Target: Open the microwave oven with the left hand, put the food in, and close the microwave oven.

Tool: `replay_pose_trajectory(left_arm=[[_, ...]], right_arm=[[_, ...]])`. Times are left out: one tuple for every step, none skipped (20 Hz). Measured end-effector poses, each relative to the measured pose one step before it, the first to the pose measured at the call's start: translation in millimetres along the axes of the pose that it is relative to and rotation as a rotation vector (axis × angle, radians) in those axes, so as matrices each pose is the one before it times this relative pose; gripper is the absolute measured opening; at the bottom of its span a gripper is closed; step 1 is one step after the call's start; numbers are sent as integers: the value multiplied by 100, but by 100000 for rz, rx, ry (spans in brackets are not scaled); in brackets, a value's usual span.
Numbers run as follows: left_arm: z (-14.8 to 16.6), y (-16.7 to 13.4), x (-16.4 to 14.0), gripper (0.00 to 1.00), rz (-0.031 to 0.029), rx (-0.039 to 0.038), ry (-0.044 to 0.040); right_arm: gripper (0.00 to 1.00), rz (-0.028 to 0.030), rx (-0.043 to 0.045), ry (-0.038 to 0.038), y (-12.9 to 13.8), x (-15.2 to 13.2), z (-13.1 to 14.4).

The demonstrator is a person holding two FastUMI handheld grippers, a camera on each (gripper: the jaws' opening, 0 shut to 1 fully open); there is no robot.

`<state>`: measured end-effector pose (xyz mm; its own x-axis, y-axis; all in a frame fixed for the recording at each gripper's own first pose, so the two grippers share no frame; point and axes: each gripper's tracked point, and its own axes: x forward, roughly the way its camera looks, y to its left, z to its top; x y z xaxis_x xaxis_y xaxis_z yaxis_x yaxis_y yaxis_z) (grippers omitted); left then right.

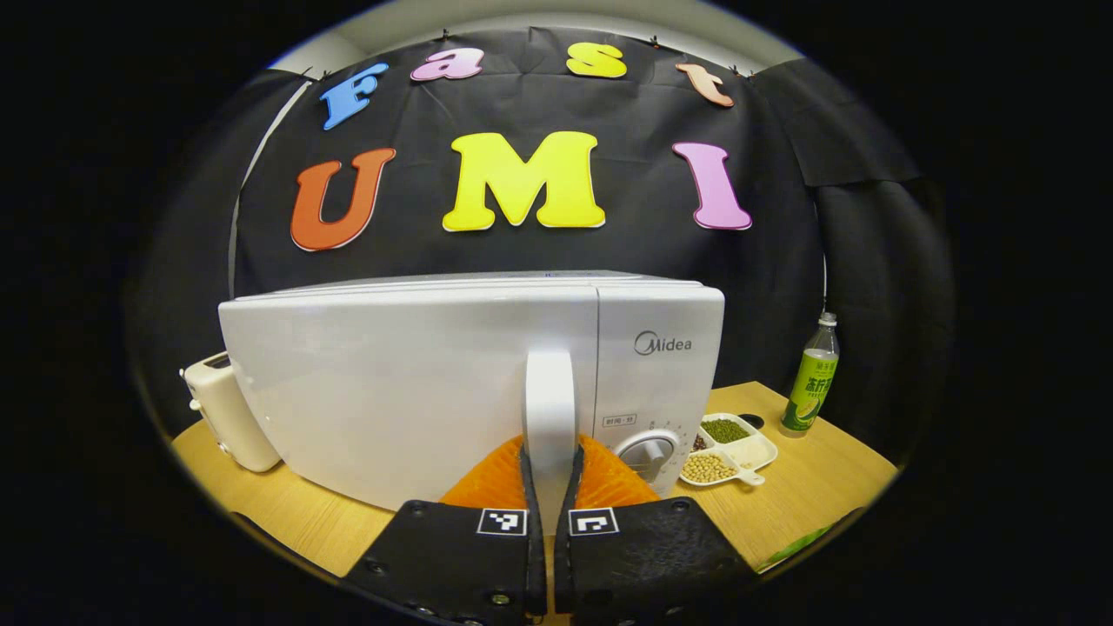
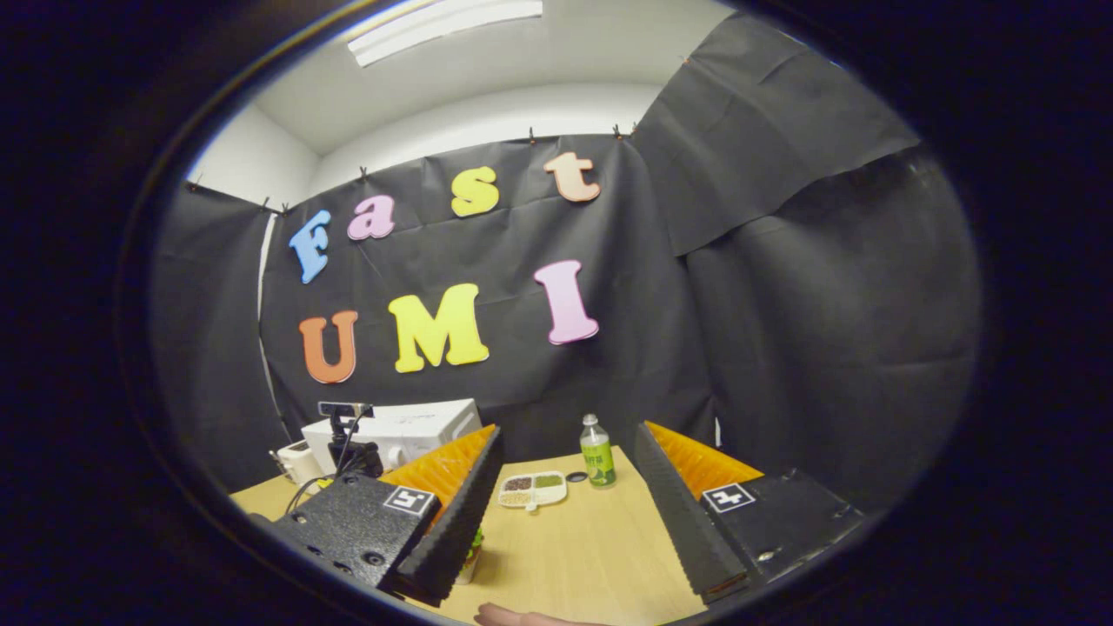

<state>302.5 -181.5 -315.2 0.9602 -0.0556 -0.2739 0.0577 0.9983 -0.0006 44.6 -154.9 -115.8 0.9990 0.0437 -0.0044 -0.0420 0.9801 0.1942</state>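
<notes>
Microwave oven (image 1: 409, 382), white and set on the wooden table (image 1: 817, 478), is seen with its door shut, and its upright door handle (image 1: 549, 409) is pinched between the fingers of the left gripper (image 1: 550, 487). A divided dish of beans (image 1: 726, 452) and a green bottle (image 1: 810, 378) are placed to its right. The right gripper (image 2: 565, 522) is held above the table with jaws spread wide and nothing between them.

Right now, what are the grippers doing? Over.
Left gripper shut on microwave door handle, door closed. Right gripper open over table. Nothing blocking.
</notes>
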Motion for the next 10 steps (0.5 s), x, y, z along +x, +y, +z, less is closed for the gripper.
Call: replay_pose_trajectory(left_arm=[[94,56,-693,4,305,1075,-1811],[-249,154,-333,3,-372,2063,52],[219,38,-536,3,-1847,2899,-1802],[-419,31,-420,3,-1506,-1619,585],[-270,-2,-780,3,-1463,-2076,810],[-23,107,-635,3,-1157,-1627,1092],[-32,68,-728,3,-1063,-186,79],[-100,96,-644,3,-988,366,8],[-187,209,-730,3,-797,3,84],[-162,124,-903,3,-542,-619,358]], right_arm=[[96,699,-125,929,102,-170,-142],[97,42,-457,143,-89,-181,103],[97,-254,-482,44,-43,-109,161],[97,-496,-466,-168,68,-163,68],[97,-173,-463,-994,114,-162,391],[87,-204,-461,-765,331,-384,295],[97,-374,-194,-588,222,-301,256],[97,-80,4,-34,284,-362,131],[97,582,239,-113,496,-425,210],[97,972,152,-175,582,-758,166]])
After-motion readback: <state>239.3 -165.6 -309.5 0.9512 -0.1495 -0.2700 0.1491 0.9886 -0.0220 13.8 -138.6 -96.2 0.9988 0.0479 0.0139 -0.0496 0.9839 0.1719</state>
